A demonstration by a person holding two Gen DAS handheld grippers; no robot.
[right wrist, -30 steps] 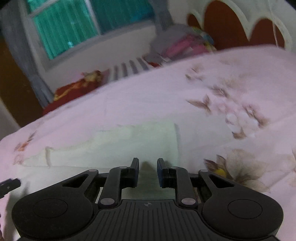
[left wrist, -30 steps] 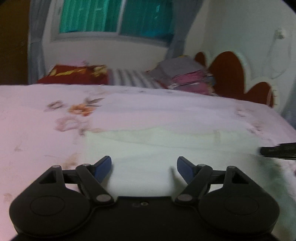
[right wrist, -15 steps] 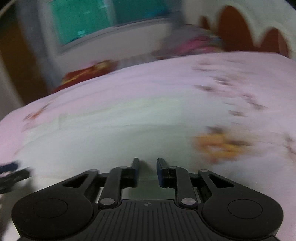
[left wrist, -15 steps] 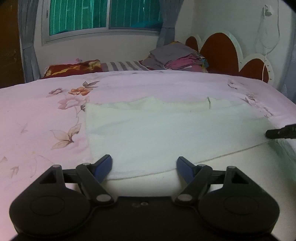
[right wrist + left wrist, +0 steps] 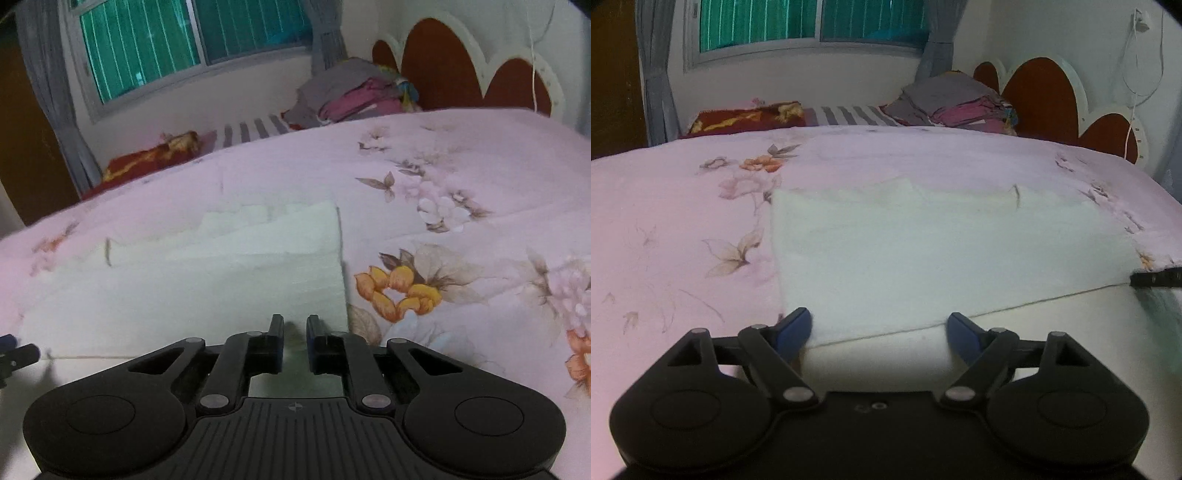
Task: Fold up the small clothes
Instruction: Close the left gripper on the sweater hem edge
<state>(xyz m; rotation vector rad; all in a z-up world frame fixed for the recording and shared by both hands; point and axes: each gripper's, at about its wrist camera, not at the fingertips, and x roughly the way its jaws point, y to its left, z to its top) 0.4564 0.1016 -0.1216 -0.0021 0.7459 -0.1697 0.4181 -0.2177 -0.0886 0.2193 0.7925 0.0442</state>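
A white cloth (image 5: 942,258) lies flat on the pink floral bedsheet (image 5: 665,221), folded over, with a seam line along its near part. My left gripper (image 5: 879,328) hovers over the cloth's near left corner. Its blue-tipped jaws stand wide and are opening a little more, pressing on nothing. My right gripper (image 5: 295,330) sits at the near right corner of the cloth (image 5: 203,295). Its jaws are narrow and closing, with a small pucker of cloth pinched between them. Each gripper's tip shows at the edge of the other view.
The pink bedsheet (image 5: 480,184) spreads to all sides. A pile of folded clothes (image 5: 953,107) and a red pillow (image 5: 746,118) lie at the far end by the window. A red scalloped headboard (image 5: 1045,99) stands at the back right.
Both grippers settled at the cloth's near edge, and the views are now sharp. The right jaws narrowed a little onto the cloth corner. The left jaws stayed wide.
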